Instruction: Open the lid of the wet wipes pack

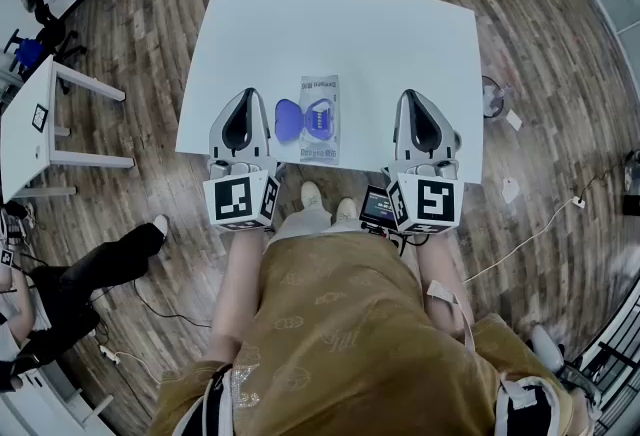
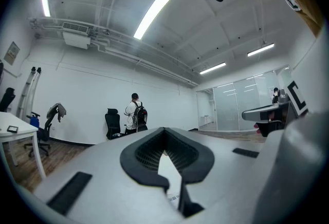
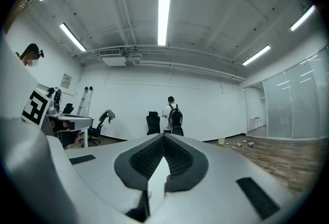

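The wet wipes pack lies flat near the front edge of the white table. Its blue lid is flipped open to the left, and the blue-rimmed opening shows on the pack. My left gripper sits just left of the lid, shut and holding nothing. To the right of the pack, a clear gap away, my right gripper is also shut and empty. In the left gripper view and the right gripper view the black pads meet at the tips, with only white table in the slit.
A second white desk stands at the far left. A seated person's legs are at the lower left. Cables and small items lie on the wood floor to the right. A person with a backpack stands far off by the wall.
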`<state>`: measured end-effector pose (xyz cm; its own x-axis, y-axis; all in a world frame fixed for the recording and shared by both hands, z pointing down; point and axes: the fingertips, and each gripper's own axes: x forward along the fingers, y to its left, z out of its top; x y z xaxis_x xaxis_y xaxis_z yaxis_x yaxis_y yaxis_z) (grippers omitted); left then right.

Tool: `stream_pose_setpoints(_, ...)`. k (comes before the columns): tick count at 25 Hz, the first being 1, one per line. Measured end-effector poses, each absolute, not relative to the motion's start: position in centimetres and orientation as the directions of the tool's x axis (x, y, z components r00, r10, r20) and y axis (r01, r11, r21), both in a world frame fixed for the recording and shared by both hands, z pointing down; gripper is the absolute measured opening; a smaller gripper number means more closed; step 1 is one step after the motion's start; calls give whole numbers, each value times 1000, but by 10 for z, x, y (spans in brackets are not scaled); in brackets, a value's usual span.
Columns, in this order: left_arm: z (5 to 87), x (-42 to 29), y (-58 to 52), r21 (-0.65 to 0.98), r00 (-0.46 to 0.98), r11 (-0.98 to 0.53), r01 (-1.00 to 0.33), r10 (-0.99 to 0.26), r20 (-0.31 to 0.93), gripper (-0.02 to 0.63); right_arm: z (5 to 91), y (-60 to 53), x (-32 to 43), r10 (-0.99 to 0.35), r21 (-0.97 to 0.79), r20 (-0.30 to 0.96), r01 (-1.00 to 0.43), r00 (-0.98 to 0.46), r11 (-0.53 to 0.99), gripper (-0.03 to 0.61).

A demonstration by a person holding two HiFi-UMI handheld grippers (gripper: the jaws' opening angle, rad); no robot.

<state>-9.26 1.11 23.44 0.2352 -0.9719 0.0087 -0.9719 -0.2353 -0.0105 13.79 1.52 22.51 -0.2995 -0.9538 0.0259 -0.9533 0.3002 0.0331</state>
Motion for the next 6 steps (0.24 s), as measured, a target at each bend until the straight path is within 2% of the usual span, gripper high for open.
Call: stream_pose_setpoints(6, 235, -92, 5, -22, 234, -234, -972, -972, 10, 2, 226, 14, 141, -954, 35, 28, -954, -298, 299, 9)
